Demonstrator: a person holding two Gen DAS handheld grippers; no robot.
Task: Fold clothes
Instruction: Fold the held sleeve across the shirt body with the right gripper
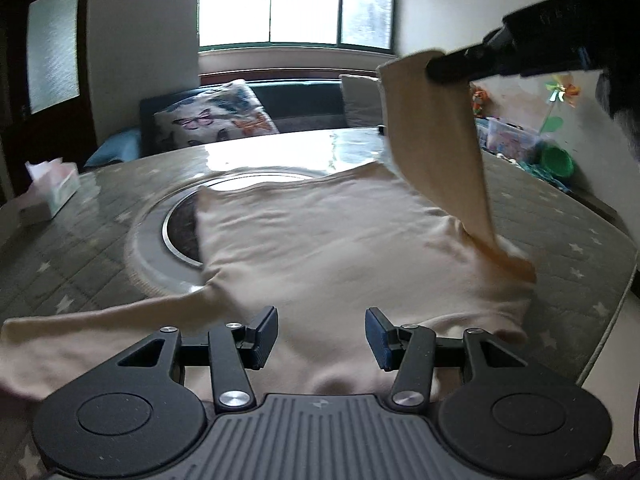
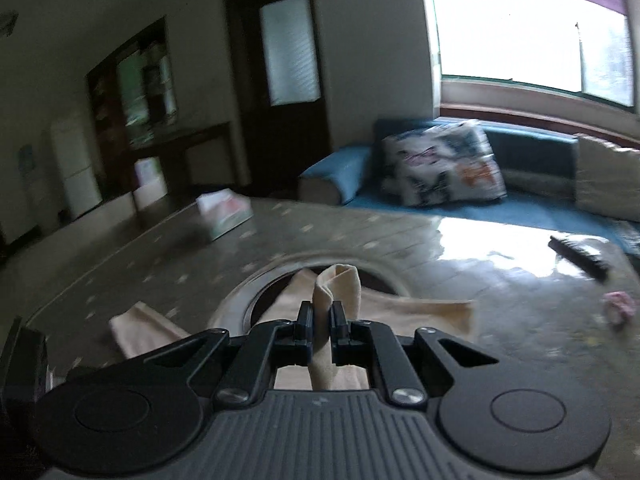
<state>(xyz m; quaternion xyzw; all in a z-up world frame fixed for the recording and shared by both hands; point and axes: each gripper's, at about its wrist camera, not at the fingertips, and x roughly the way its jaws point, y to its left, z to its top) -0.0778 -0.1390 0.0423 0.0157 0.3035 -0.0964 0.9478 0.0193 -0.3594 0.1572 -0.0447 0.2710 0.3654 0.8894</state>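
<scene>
You are pinching the right sleeve (image 1: 436, 140) of the cream long-sleeved knit top (image 1: 340, 240) in your right gripper (image 2: 321, 322), its jaws clamped on the cloth, lifting it above the garment's right side. The top is lying flat on the grey star-patterned table (image 1: 80, 240), body running near to far. Your left gripper (image 1: 322, 336) is hovering half-open and empty over the near hem, with the left sleeve (image 1: 100, 328) trailing leftward just beside it, so that hand is likely nearer for it

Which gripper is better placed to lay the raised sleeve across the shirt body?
Right. The right gripper already has its jaws shut on the cream long-sleeved shirt's raised sleeve, held above the body. The left gripper hovers open over the near edge, holding nothing.
</scene>
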